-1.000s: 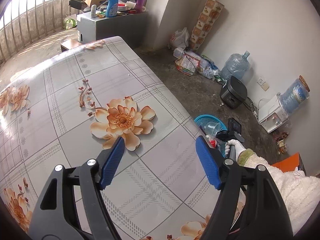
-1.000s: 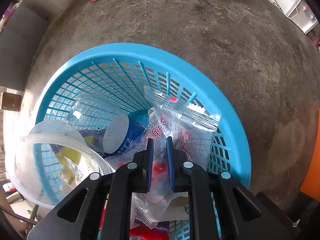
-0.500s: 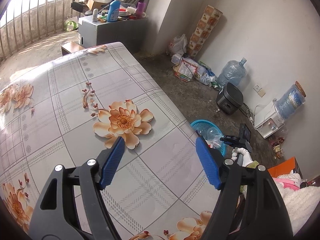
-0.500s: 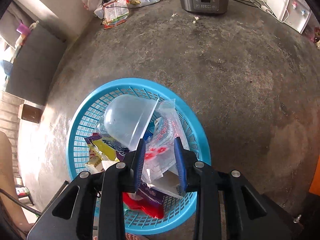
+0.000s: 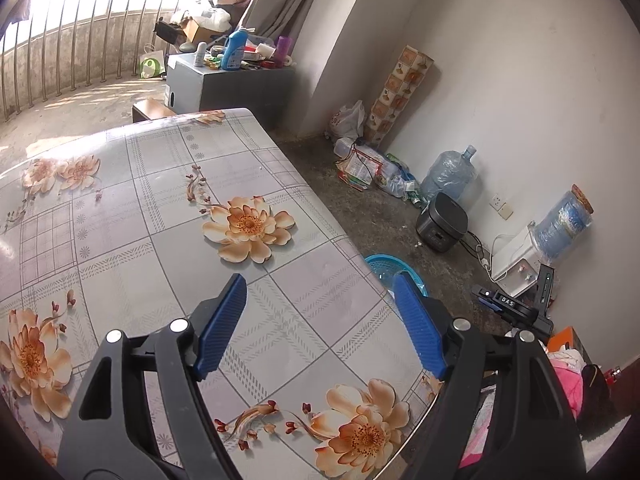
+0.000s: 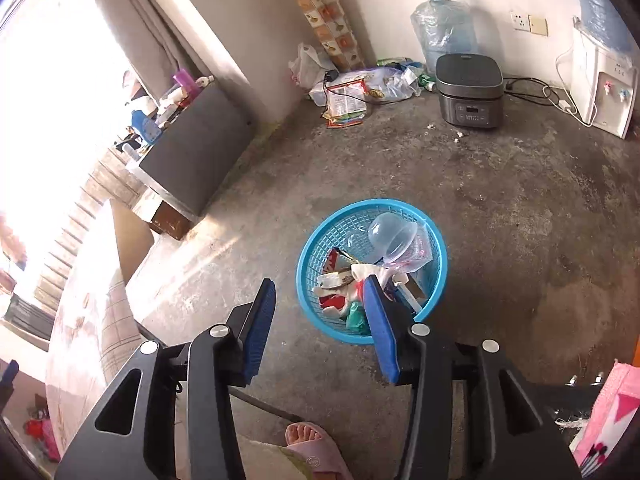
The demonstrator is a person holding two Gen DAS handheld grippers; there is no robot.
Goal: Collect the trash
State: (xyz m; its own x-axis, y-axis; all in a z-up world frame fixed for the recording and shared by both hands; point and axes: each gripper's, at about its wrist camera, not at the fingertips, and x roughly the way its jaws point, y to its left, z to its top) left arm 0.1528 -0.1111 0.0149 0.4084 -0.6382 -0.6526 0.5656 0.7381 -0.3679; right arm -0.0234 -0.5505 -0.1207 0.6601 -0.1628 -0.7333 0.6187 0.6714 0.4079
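A blue plastic basket (image 6: 434, 268) stands on the concrete floor, holding trash: a clear plastic bowl (image 6: 390, 236), a clear zip bag, wrappers and paper. My right gripper (image 6: 322, 286) hangs well above it, its jaws opening with nothing between them. The basket's rim (image 5: 380, 262) also peeks out past the table edge in the left wrist view. My left gripper (image 5: 320, 292) hovers over the floral table (image 5: 140, 220), its jaws opening and empty. The right gripper's body (image 5: 508, 306) shows at the right in the left wrist view.
A rice cooker (image 6: 468, 92), a large water bottle (image 6: 444, 24), a water dispenser (image 6: 600, 84) and a pile of bags (image 6: 360, 84) line the far wall. A grey cabinet (image 6: 200, 140) stands at the left. A person's foot in a pink slipper (image 6: 316, 450) is below me.
My right gripper has let go of the zip bag in the basket, opened, and risen high above it. The left gripper has drifted back along the table, bringing more of the room into view.
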